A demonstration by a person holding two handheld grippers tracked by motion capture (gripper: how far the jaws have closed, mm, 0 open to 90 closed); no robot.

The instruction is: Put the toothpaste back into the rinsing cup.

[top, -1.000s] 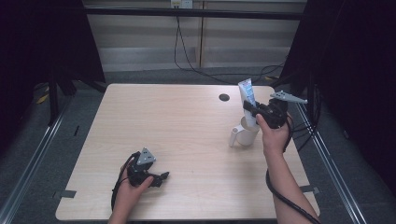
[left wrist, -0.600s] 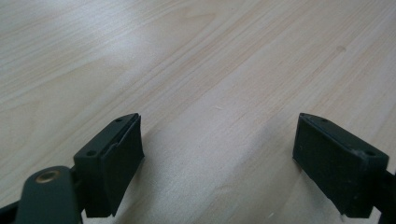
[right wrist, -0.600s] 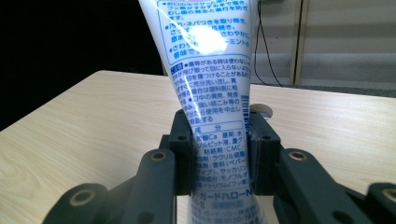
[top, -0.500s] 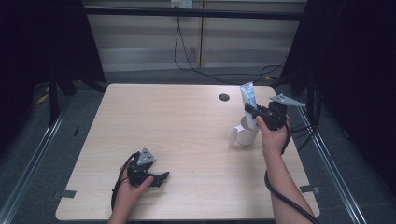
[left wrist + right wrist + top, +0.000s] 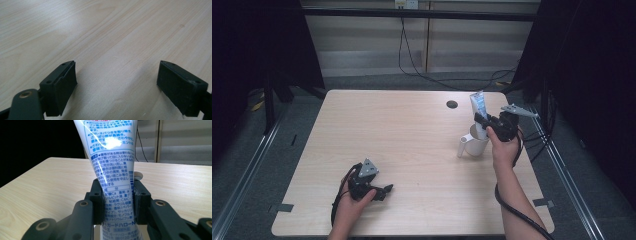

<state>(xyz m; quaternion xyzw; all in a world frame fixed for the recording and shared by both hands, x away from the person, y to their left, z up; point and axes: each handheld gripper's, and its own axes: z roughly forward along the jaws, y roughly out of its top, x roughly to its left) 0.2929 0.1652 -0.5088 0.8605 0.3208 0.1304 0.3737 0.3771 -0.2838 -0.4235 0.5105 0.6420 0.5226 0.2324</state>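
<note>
The white and blue squeezy tube (image 5: 477,108) stood upright over the white plastic cup (image 5: 473,144), near the right edge of the pale wooden surface (image 5: 402,145). Your right claw (image 5: 482,121) was squeezed tight on the tube (image 5: 113,180). Your left claw (image 5: 386,190) rested low on the surface (image 5: 105,32), jaws wide apart, holding nothing.

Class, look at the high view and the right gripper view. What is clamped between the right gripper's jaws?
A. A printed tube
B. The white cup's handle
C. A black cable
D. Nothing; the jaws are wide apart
A: in the right gripper view the right gripper has its jaws closed on a printed tube, held upright above the white cup.
</note>
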